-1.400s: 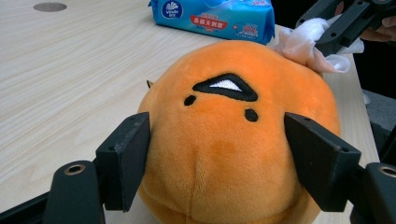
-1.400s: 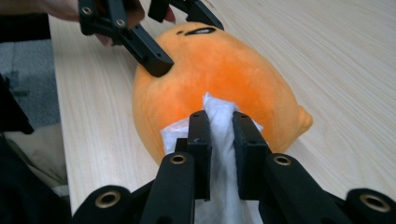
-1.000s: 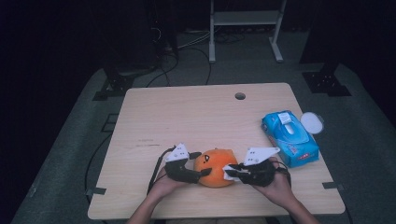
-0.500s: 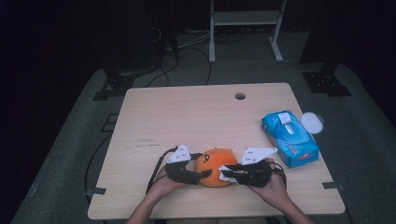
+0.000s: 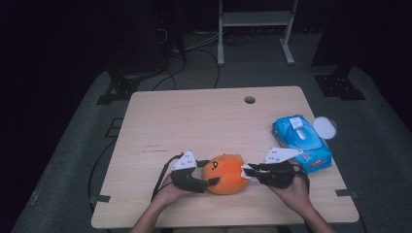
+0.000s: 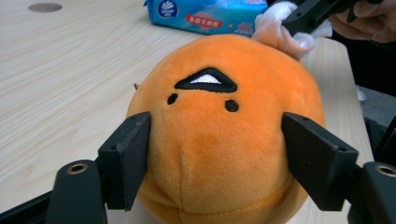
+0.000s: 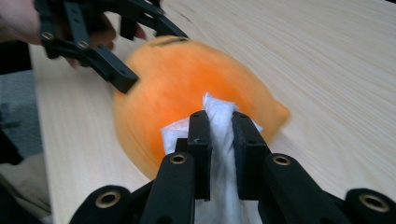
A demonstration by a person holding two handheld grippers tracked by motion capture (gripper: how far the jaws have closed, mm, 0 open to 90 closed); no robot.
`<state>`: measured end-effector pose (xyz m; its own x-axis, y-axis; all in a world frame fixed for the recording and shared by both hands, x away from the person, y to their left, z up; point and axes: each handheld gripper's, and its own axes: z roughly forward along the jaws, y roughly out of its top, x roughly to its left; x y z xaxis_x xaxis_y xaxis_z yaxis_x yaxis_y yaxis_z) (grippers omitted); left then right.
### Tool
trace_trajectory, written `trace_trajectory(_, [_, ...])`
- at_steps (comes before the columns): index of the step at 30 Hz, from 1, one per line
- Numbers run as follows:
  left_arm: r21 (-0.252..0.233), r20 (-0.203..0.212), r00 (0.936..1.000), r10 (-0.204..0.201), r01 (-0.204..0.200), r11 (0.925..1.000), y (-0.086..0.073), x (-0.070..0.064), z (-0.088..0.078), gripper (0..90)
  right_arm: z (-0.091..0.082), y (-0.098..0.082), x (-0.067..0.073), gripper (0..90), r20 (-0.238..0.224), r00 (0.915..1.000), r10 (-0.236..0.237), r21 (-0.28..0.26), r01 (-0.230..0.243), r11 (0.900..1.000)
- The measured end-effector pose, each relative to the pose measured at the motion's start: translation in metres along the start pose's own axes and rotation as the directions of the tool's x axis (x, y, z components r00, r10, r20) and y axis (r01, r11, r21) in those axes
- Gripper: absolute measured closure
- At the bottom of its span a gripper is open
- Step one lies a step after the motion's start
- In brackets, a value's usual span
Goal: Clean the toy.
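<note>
Up close, orange plush toy [image 6: 219, 140] face, tissue [image 7: 219, 135] clamped beside.

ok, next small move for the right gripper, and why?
Probably drag the wipe across the plush top. The right gripper is shut on the wipe, which already touches the plush, and the left gripper, whose jaws have just been closing, clamps the plush from both sides, so it should stay put.
</note>
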<state>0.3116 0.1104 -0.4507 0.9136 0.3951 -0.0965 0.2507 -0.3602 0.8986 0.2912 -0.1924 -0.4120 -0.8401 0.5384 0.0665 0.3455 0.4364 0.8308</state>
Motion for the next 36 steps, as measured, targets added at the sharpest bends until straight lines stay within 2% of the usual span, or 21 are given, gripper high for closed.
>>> trace_trajectory(2, [0.008,0.001,0.998,0.063,-0.063,0.998,0.005,-0.008,0.004,29.3,0.004,0.004,0.007,78.8,-0.021,0.9996,-0.019,-0.001,0.019,1.0])
trace_trajectory(4, [0.018,-0.003,0.9946,0.104,-0.104,0.9944,0.006,-0.013,0.005,29.4,0.008,0.007,0.015,78.8,-0.02,0.9982,-0.057,0.007,0.057,0.998])
trace_trajectory(7, [0.008,0.009,0.9969,0.078,-0.078,0.9969,0.003,-0.009,0.002,30.1,0.008,0.008,0.015,78.9,-0.021,0.9977,-0.064,0.002,0.064,0.998])
trace_trajectory(11, [0.014,0.008,0.9994,0.033,-0.033,0.9994,-0.001,0.001,-0.003,29.9,0.004,0.004,0.003,78.9,0.003,0.9997,-0.023,0.001,0.023,1.0])
trace_trajectory(12, [0.014,0.008,0.9995,0.03,-0.03,0.9994,-0.002,0.002,-0.004,29.8,0.003,0.002,-0.001,78.9,0.004,1.0,-0.004,-0.001,0.004,1.0])
trace_trajectory(15, [0.007,-0.002,0.9997,0.023,-0.023,0.9997,-0.002,0.002,-0.003,30.0,0.001,0.0,-0.002,78.9,0.004,0.9999,0.011,-0.006,-0.011,1.0])
trace_trajectory(16, [-0.002,-0.01,0.9997,0.023,-0.023,0.9997,-0.002,0.002,-0.001,30.3,0.001,0.001,0.0,78.9,-0.003,0.9999,0.015,-0.011,-0.015,1.0])
trace_trajectory(18, [-0.021,-0.022,0.9997,-0.003,0.003,0.9998,-0.001,0.003,0.003,30.5,0.004,0.005,0.009,78.8,-0.055,0.9984,0.013,-0.029,-0.014,0.999])
trace_trajectory(19, [-0.026,-0.025,0.9997,-0.006,0.005,0.9996,0.0,0.002,0.004,30.5,0.007,0.008,0.014,78.8,-0.079,0.9968,0.003,-0.034,-0.006,0.999])
trace_trajectory(20, [-0.024,-0.026,0.9996,-0.005,0.004,0.9997,0.0,0.002,0.004,30.5,0.01,0.009,0.018,78.8,-0.08,0.9967,-0.016,-0.029,0.014,0.999])
trace_trajectory(21, [-0.023,-0.025,0.9997,-0.007,0.007,0.9997,-0.001,0.002,0.004,30.4,0.013,0.011,0.023,78.8,-0.063,0.9966,-0.052,-0.013,0.051,0.999])
trace_trajectory(22, [-0.024,-0.019,0.9998,-0.007,0.007,0.9997,-0.001,0.003,0.003,30.0,0.014,0.012,0.024,78.8,-0.059,0.9965,-0.06,-0.01,0.059,0.998])
trace_trajectory(23, [-0.029,-0.013,0.9998,-0.013,0.013,0.9995,-0.001,0.004,0.0,29.0,0.014,0.012,0.022,78.9,-0.063,0.9965,-0.055,-0.013,0.054,0.998])
trace_trajectory(25, [-0.03,-0.028,0.9994,-0.021,0.02,0.9993,0.001,0.003,-0.003,20.2,0.011,0.01,0.016,79.0,-0.048,0.998,-0.04,-0.015,0.04,0.999])
trace_trajectory(27, [-0.038,-0.038,0.9974,-0.062,0.06,0.9975,0.002,0.004,-0.004,13.7,0.007,0.006,0.009,79.0,-0.025,0.9995,-0.021,-0.016,0.02,1.0])
trace_trajectory(28, [-0.04,-0.031,0.9964,-0.079,0.078,0.9961,0.002,0.003,-0.003,14.6,0.006,0.005,0.006,79.0,-0.016,0.9998,-0.013,-0.015,0.012,1.0])
trace_trajectory(30, [-0.03,-0.013,0.9979,-0.064,0.063,0.9976,0.002,0.001,0.0,24.2,0.004,0.005,0.007,79.1,-0.007,0.9999,-0.009,-0.02,0.009,1.0])
trace_trajectory(31, [-0.032,-0.008,0.9985,-0.055,0.055,0.998,0.002,-0.001,0.002,26.0,0.004,0.006,0.01,79.1,-0.008,0.9998,-0.017,-0.022,0.017,1.0])
trace_trajectory(33, [-0.034,-0.001,0.9994,-0.033,0.033,0.9989,0.003,-0.003,0.004,30.0,0.009,0.01,0.02,79.1,-0.03,0.9984,-0.047,-0.028,0.046,0.999])
trace_trajectory(35, [-0.028,-0.01,0.9999,0.005,-0.005,0.9996,0.003,-0.006,0.006,30.7,0.015,0.014,0.031,79.1,-0.072,0.9947,-0.073,-0.033,0.071,0.997])
trace_trajectory(36, [-0.022,-0.014,0.9998,0.014,-0.014,0.9997,0.003,-0.006,0.005,31.4,0.018,0.016,0.036,79.1,-0.062,0.9925,-0.106,-0.02,0.105,0.994])
